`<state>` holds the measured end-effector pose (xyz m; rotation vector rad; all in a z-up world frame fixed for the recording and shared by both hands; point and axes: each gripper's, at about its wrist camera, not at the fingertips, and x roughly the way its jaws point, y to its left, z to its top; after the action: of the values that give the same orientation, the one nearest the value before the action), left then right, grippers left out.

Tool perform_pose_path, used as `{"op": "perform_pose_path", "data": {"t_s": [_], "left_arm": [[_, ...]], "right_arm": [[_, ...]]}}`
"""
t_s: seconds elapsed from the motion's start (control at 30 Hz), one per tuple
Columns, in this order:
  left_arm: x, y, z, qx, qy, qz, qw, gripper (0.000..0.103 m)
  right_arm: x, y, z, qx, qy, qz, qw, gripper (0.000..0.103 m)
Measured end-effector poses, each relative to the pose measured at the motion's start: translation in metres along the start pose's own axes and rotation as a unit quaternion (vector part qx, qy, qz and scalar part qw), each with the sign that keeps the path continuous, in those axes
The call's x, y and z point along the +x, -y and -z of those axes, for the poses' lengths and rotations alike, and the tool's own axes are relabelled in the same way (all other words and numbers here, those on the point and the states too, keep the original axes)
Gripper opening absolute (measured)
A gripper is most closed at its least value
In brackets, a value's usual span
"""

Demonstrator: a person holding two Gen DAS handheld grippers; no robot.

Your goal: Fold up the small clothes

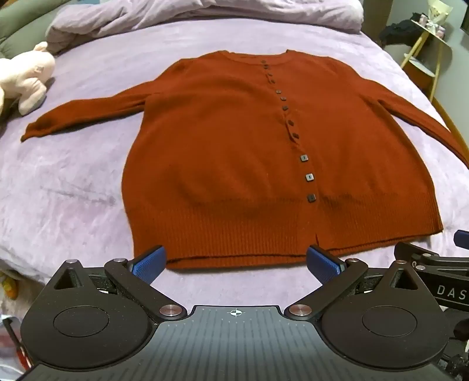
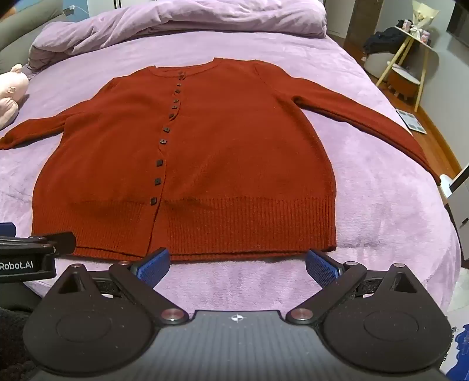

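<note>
The cardigan (image 1: 234, 152) lies flat on the bed (image 1: 73, 190), front side up and buttoned, with both sleeves stretched out to the sides. Its ribbed hem (image 2: 234, 231) is the edge nearest to the cameras, and the neck points toward the duvet (image 2: 176, 26) at the far end. No fold is made yet, so I judge that the task is at its very beginning: the garment is spread and ready.

The left tongs (image 1: 236, 263) are wide open and hold nothing; they are just before the hem, at its left half. The right tongs (image 2: 237, 263) are also wide open and empty, in front of the right half of the hem. The two tools are close beside each other.

The next move probably calls for a grip on the cloth, perhaps at a sleeve (image 2: 366, 123) or a hem corner, to bring one side over the body. The knit looks soft and thick, so the fingers must take both layers, not only the top one.

No container is visible. A plush toy (image 1: 26, 79) lies on the bed at the left, apart from the left sleeve.
</note>
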<state>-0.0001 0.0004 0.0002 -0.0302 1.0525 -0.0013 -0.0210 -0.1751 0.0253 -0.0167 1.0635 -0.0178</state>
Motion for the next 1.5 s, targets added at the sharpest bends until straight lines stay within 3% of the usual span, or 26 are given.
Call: {"op": "perform_pose_path", "data": {"t_s": [1.5], "left_arm": [[0.0037,-0.0005,0.0021,0.009,-0.011,-0.012,0.9998,0.103]], "right_arm": [[0.0002,-0.0025,0.0013,-0.005,0.000,0.006,1.000,0.099]]}}
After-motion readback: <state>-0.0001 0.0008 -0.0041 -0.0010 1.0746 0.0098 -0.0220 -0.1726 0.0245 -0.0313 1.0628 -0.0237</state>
